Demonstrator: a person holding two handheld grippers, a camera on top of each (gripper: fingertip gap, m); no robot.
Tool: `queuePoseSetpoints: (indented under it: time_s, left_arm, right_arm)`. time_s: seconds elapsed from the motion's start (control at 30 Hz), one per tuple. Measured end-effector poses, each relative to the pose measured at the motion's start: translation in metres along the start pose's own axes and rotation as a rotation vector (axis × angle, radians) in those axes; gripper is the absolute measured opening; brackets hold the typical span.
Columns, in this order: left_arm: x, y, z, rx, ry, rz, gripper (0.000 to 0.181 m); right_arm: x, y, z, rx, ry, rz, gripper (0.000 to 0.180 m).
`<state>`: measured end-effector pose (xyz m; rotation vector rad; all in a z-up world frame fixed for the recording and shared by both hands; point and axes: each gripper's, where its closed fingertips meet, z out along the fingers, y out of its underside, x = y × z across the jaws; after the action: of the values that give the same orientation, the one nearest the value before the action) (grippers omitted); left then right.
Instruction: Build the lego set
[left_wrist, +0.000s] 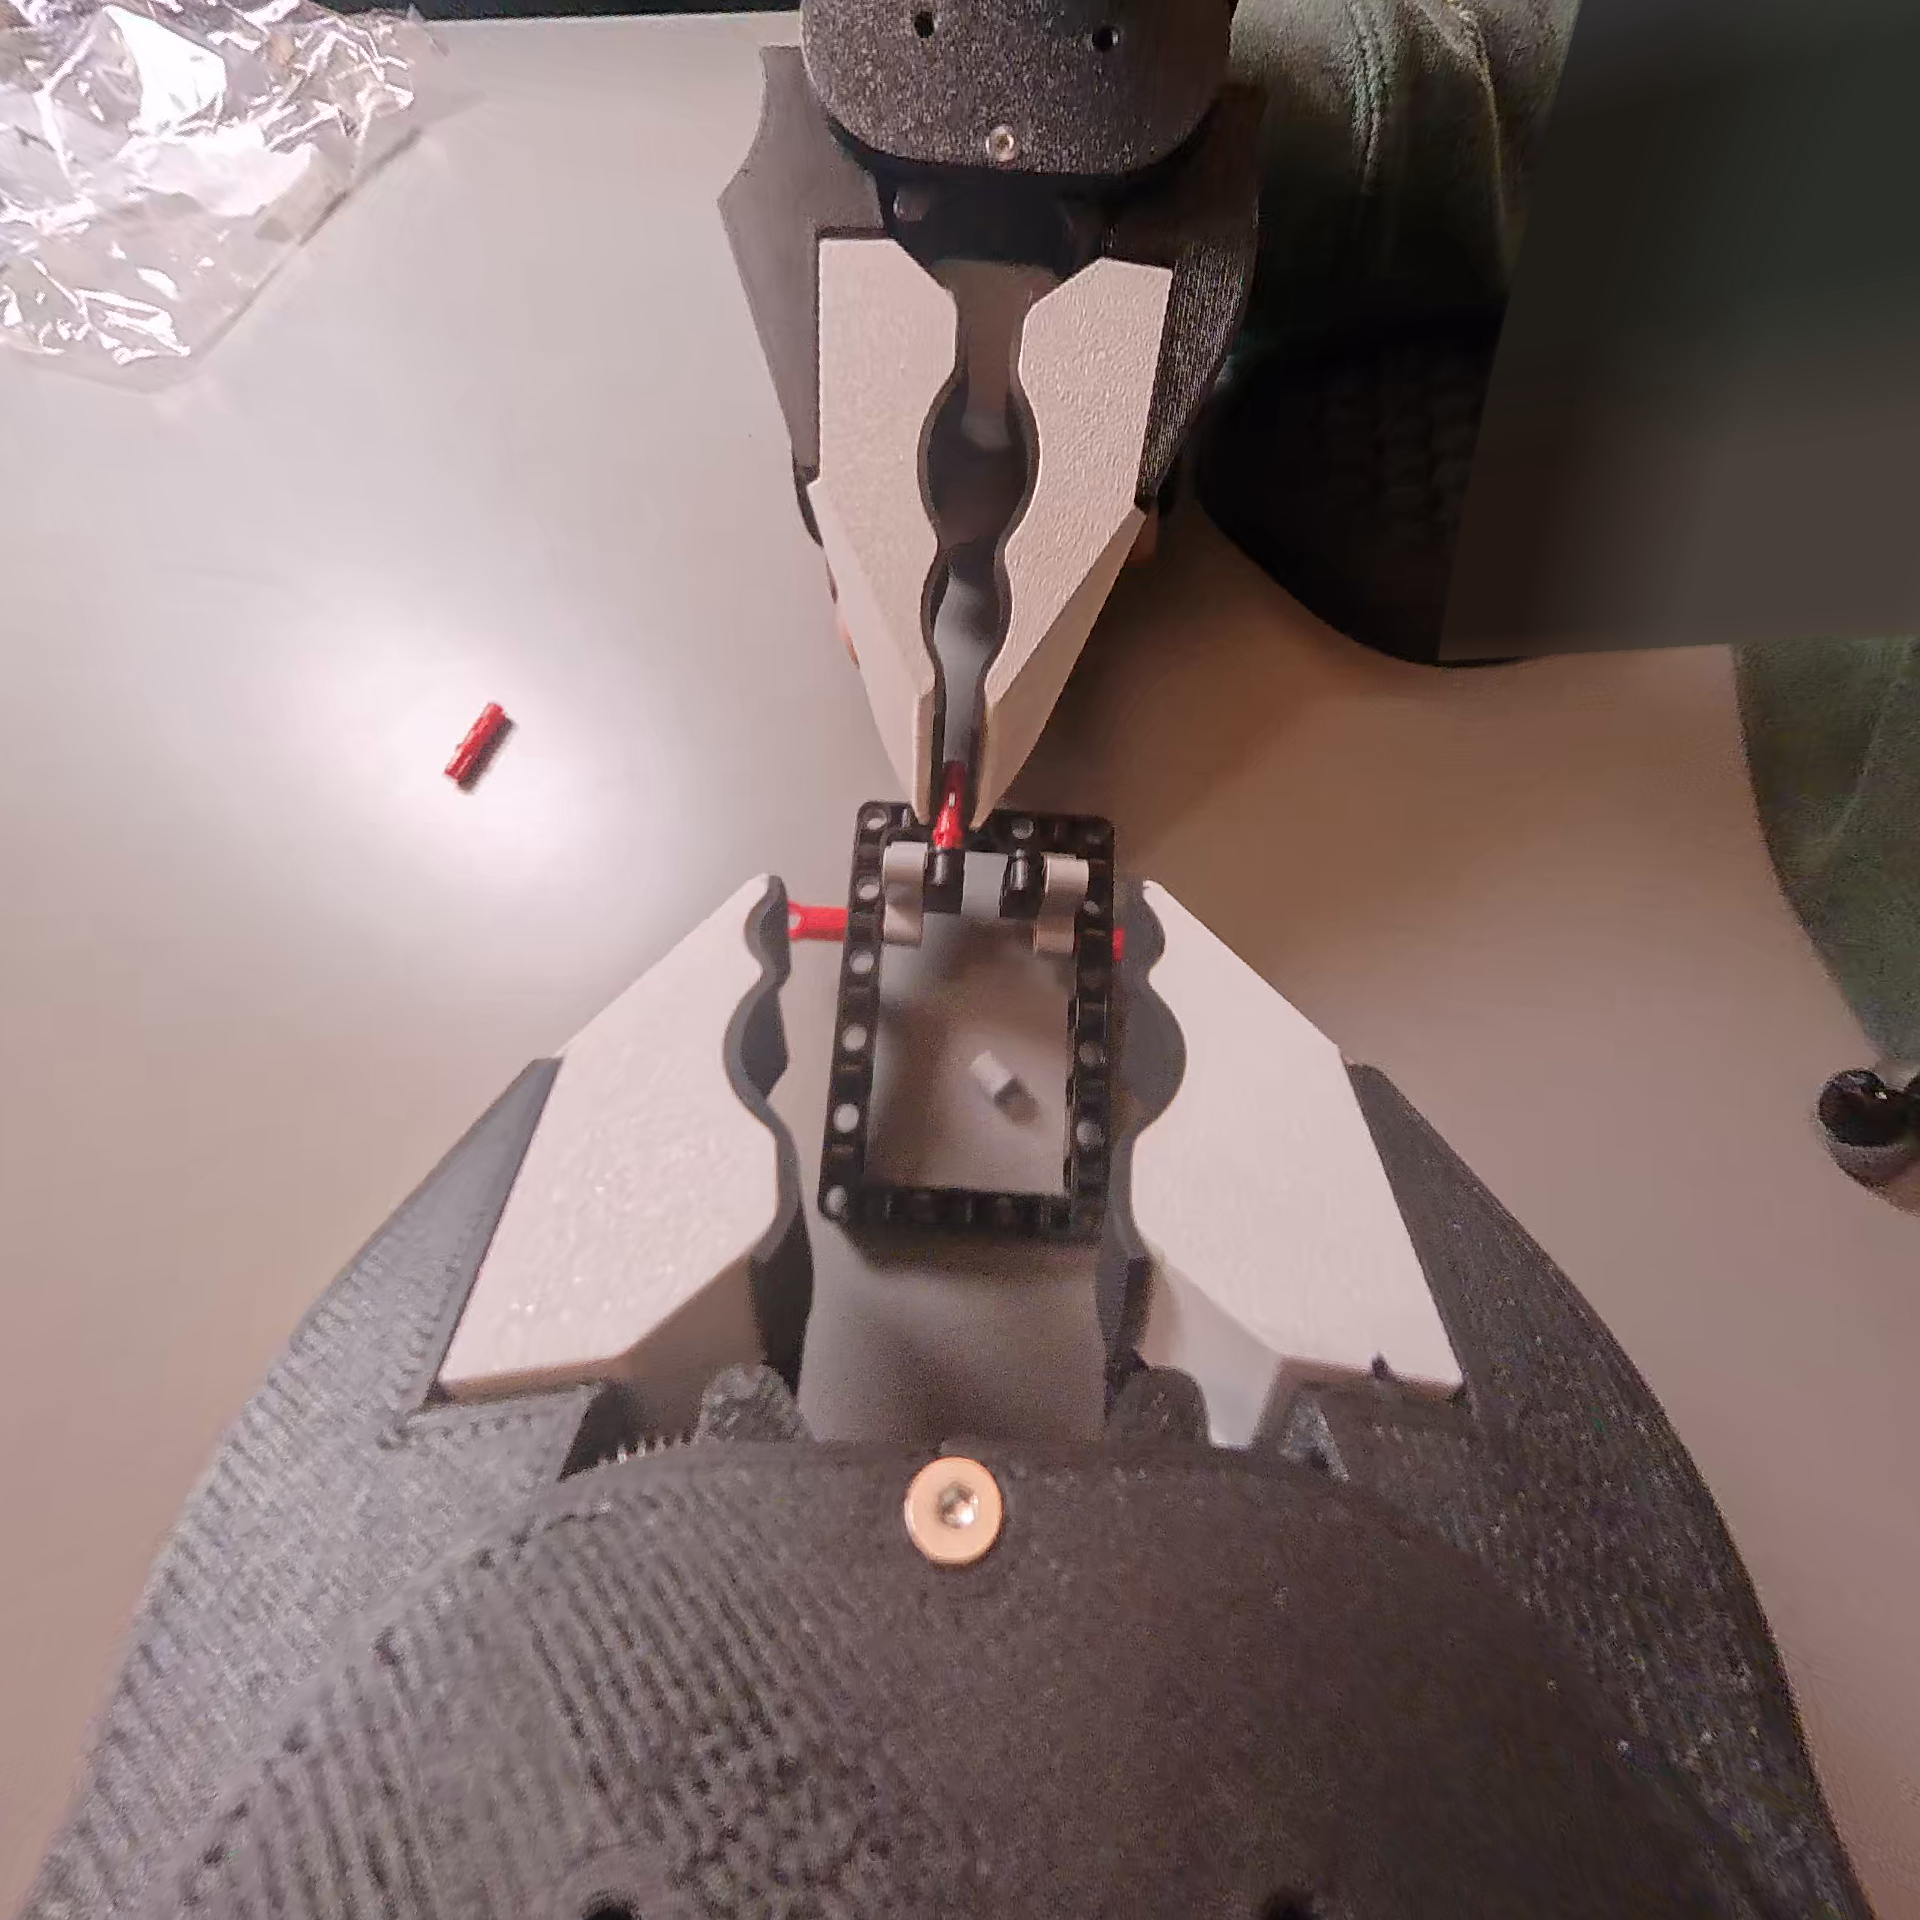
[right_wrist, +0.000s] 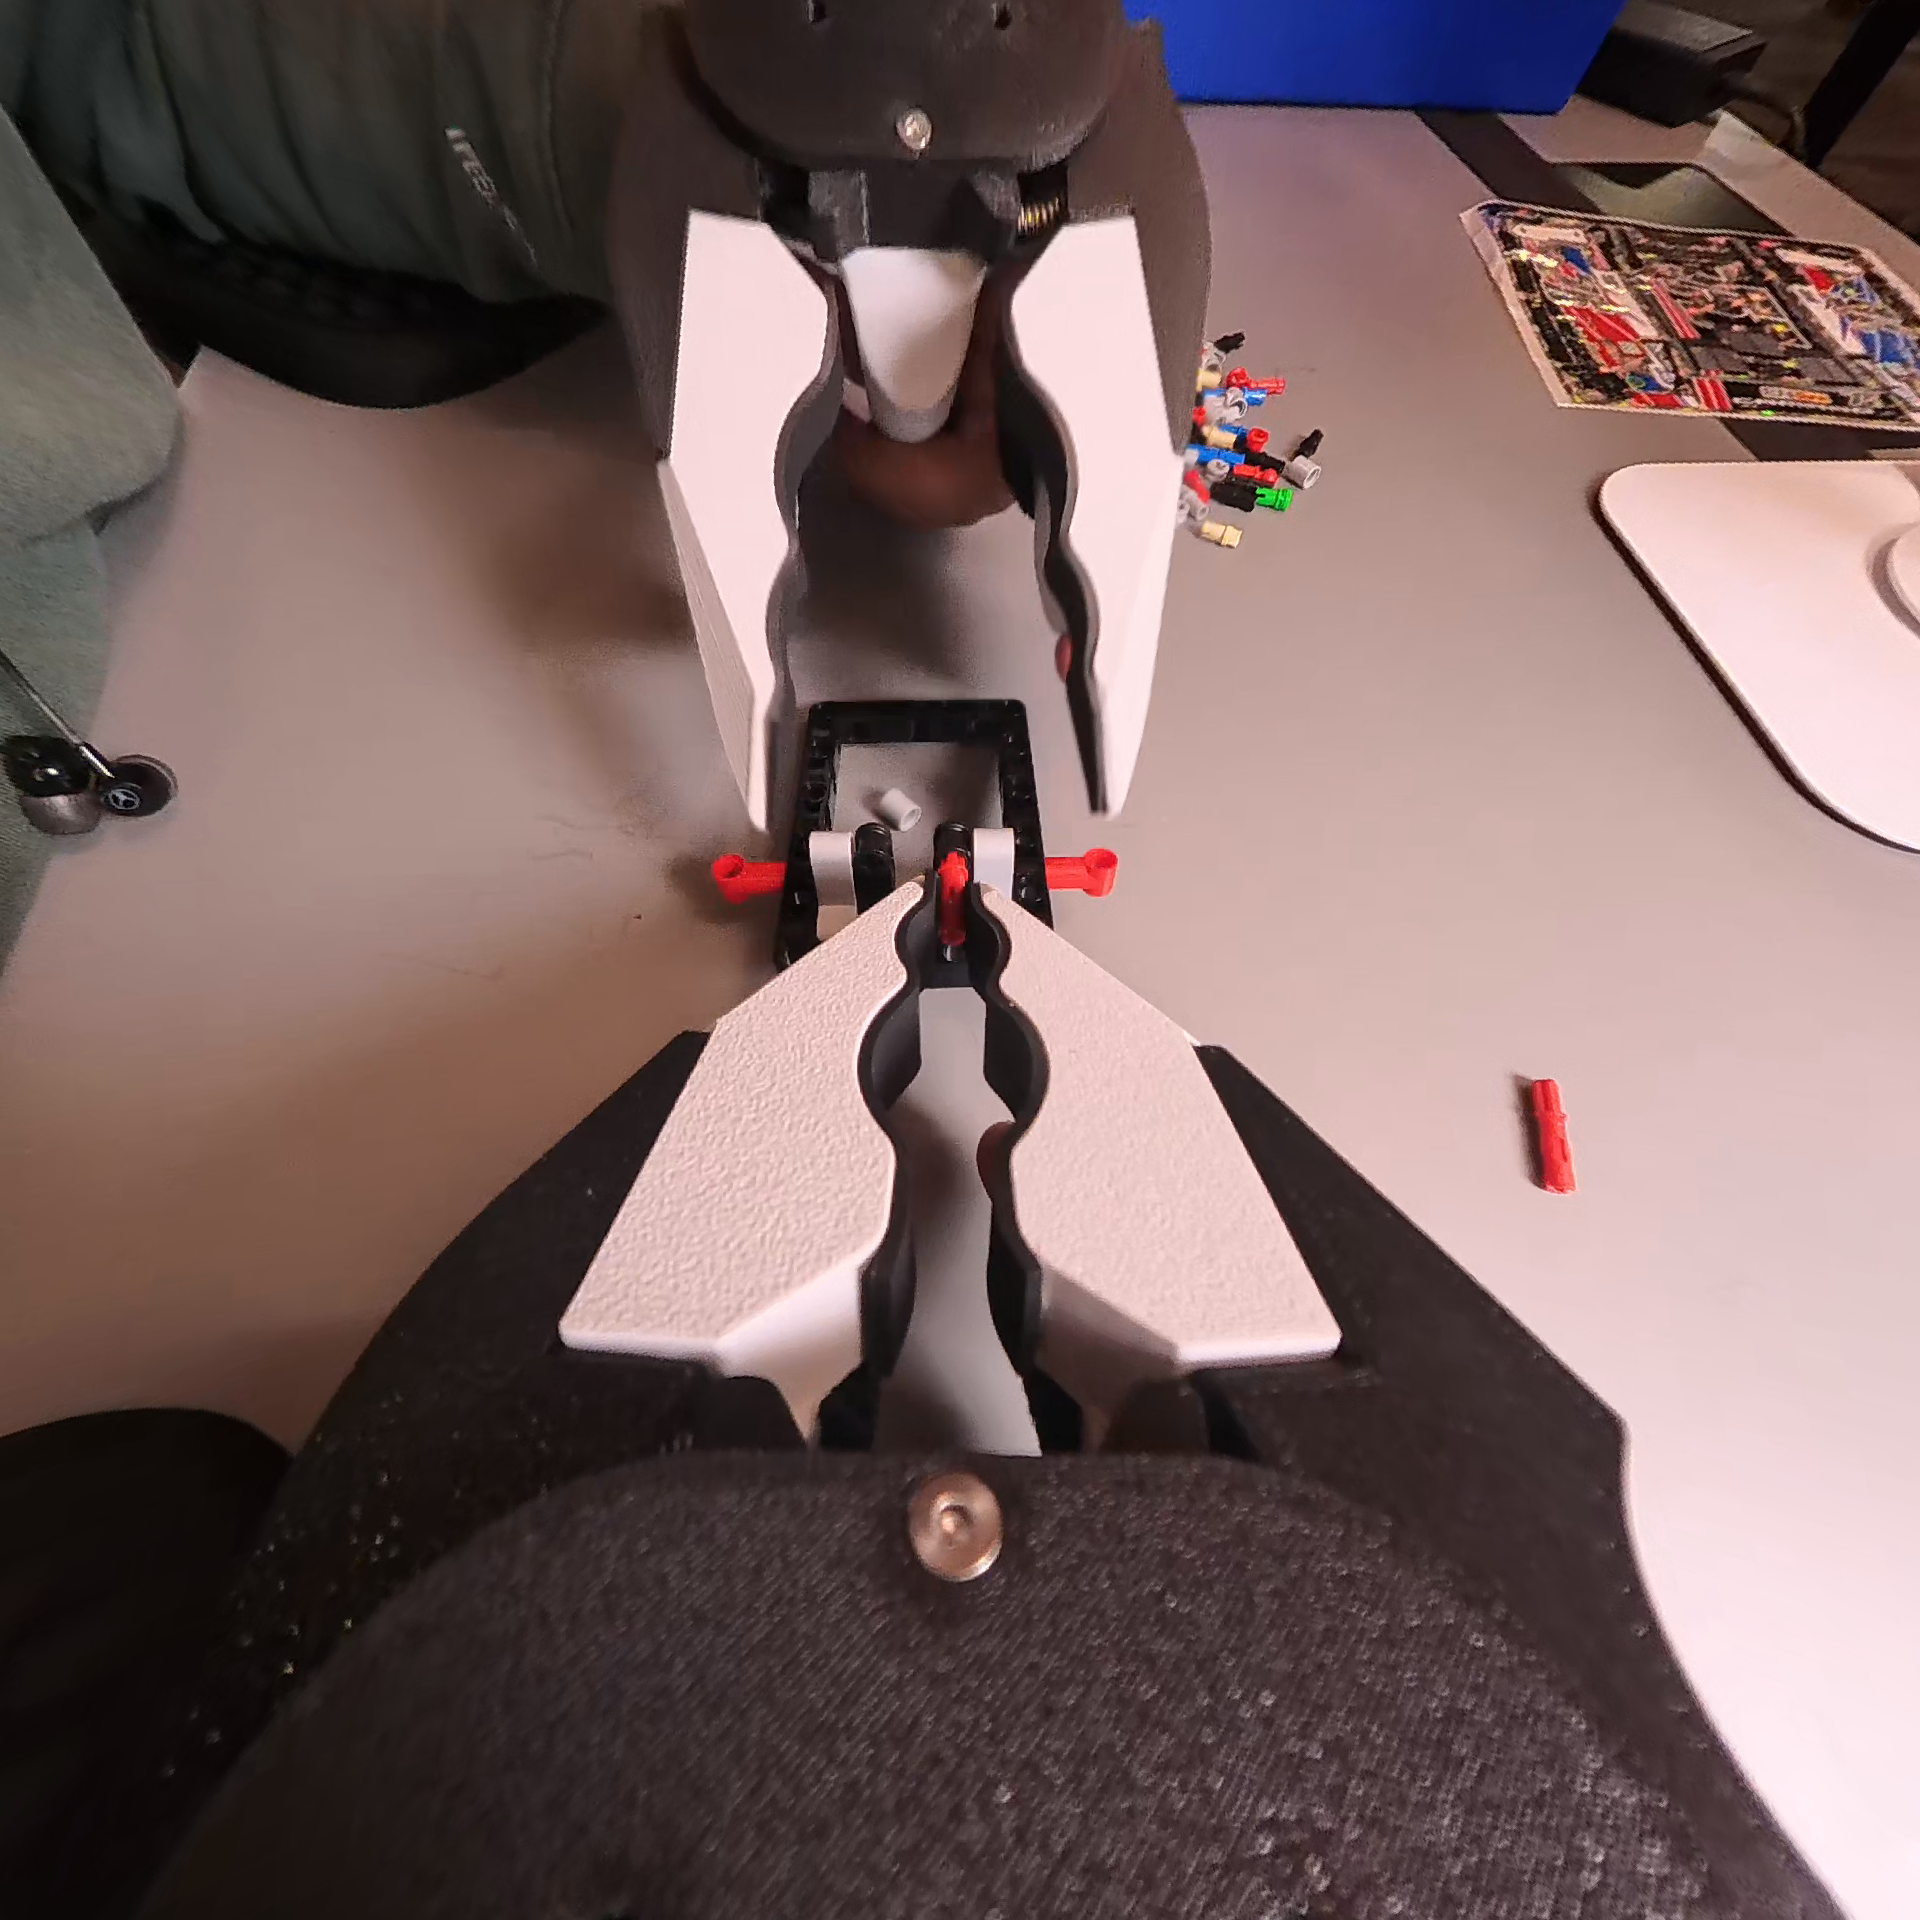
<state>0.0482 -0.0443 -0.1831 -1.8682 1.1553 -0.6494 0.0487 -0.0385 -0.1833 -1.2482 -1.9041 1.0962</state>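
**Meanwhile, two claws met over the black frame**

Squarely between the two claws, a black rectangular frame (left_wrist: 971, 1023) of holed beams lay flat on the pale bench (left_wrist: 416, 1039). The left claw (left_wrist: 961, 904) straddled it with its white fingers (left_wrist: 644, 1153) spread wide, one along each long side of the frame; whether they pressed on it could not be told. Two light grey connectors (left_wrist: 904, 899) and two short black pins (left_wrist: 1020, 871) sat at the frame's far end in the left wrist view, and a red axle stuck out sideways through each long beam (right_wrist: 748, 873).

The right claw (right_wrist: 951, 904) faced the left one from the opposite end, tips nearly together, pinching a small red pin (right_wrist: 950, 896). That pin's forward end was at one of the black pins beside a grey connector, just inside the frame's short beam.

Inside the frame's opening, a small grey bush (right_wrist: 900, 808) lay loose on the bench. Another red pin (left_wrist: 477, 745) lay on its own, well apart from the frame. A crumpled clear plastic bag (left_wrist: 177, 166) sat in the far corner of the left wrist view. In the right wrist view, a heap of small coloured pins and connectors (right_wrist: 1242, 447) lay beyond the left claw, with a printed sticker sheet (right_wrist: 1704, 317) and a white monitor base (right_wrist: 1766, 613) farther off. A green sleeve (left_wrist: 1382, 260) showed behind the right claw.
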Motion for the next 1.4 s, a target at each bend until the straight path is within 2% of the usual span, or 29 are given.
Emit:
queuePoseSetpoints:
  time_s: [0.13, 0.3, 0.77, 1.1, 1.2, 1.27, 1.4]
  left_arm:
    - [-0.001, 0.015, -0.012, -0.067, 0.014, -0.001, 0.076]
    - [0.001, 0.036, -0.009, -0.158, 0.008, 0.022, 0.082]
    - [0.005, 0.041, -0.003, -0.193, 0.019, 0.030, 0.061]
    - [0.006, 0.040, -0.004, -0.190, 0.022, 0.027, 0.064]
    - [0.006, 0.029, -0.009, -0.142, 0.020, 0.021, 0.055]
    - [0.008, 0.023, -0.013, -0.109, 0.041, 0.009, 0.042]
    - [0.014, 0.026, -0.011, -0.128, 0.079, 0.036, 0.027]
  right_arm:
    - [0.000, 0.001, 0.001, -0.007, 0.001, -0.001, 0.002]
    - [-0.001, 0.002, 0.001, -0.018, 0.000, -0.007, 0.002]
    - [-0.002, 0.011, 0.004, -0.073, 0.007, -0.037, 0.002]
    - [-0.001, 0.018, 0.001, -0.110, 0.007, -0.041, 0.003]
    - [-0.004, 0.020, -0.003, -0.125, -0.014, -0.047, 0.003]
    - [-0.008, 0.021, -0.006, -0.134, -0.036, -0.059, 0.003]
    - [-0.010, 0.022, -0.006, -0.142, -0.039, -0.067, 0.003]
